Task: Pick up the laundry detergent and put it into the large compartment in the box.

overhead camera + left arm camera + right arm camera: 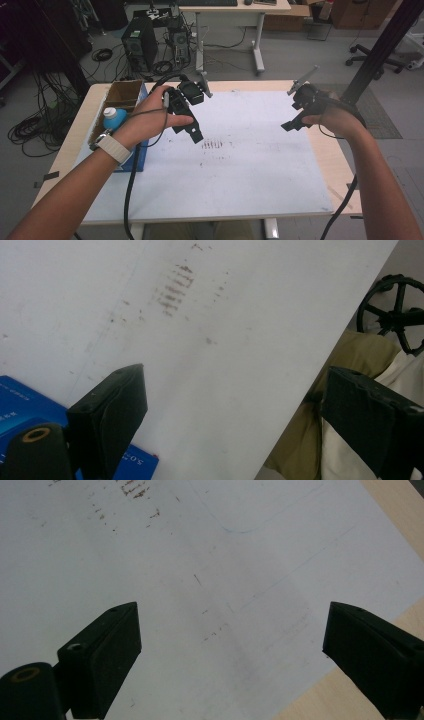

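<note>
Wooden table covered by a white sheet bearing a patch of brown smudges near its centre; faint blue pen lines on the sheet in the right gripper view. At the table's left edge, a blue carton with an open cardboard interior, holding a bottle with a light blue cap. Beyond the table: grey floor, a computer tower, loose coils of cable, a second desk, an office chair base and a black upright post. 2 forearms entering from the bottom edge of the high view, a pale watch strap on the left wrist. Left gripper held above the sheet just right of the carton, tilted down toward the smudges, jaws spread wide with nothing between them; blue carton corner at lower left in the left gripper view, sheet edge and khaki clothing at right. Right gripper held above the sheet's right part, well apart from the left one, pointing left and down; jaws spread wide over bare sheet, nothing gripped. Bottle upright inside the carton, just beside the left wrist, touched by neither gripper.
</note>
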{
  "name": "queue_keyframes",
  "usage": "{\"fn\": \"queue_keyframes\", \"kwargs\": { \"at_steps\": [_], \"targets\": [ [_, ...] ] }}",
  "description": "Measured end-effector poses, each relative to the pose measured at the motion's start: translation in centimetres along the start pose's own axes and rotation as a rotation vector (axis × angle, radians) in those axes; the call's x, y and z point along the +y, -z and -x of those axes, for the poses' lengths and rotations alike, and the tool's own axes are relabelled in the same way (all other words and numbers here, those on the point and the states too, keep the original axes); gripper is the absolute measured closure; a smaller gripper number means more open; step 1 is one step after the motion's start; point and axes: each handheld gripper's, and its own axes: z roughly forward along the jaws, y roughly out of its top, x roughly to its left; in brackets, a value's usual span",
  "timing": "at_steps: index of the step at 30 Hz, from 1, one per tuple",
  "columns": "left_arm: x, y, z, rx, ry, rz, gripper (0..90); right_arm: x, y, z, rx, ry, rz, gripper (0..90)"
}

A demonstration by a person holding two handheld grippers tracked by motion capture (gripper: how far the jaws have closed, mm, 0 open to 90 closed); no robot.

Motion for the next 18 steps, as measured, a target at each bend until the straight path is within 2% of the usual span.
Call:
{"fn": "queue_keyframes", "kwargs": {
  "at_steps": [18],
  "targets": [
    [-0.09, 0.08, -0.28, -0.001, 0.010, 0.012, 11.6, -0.08, -0.01, -0.02, 0.001, -0.002, 0.002, 8.6]
  ]
}}
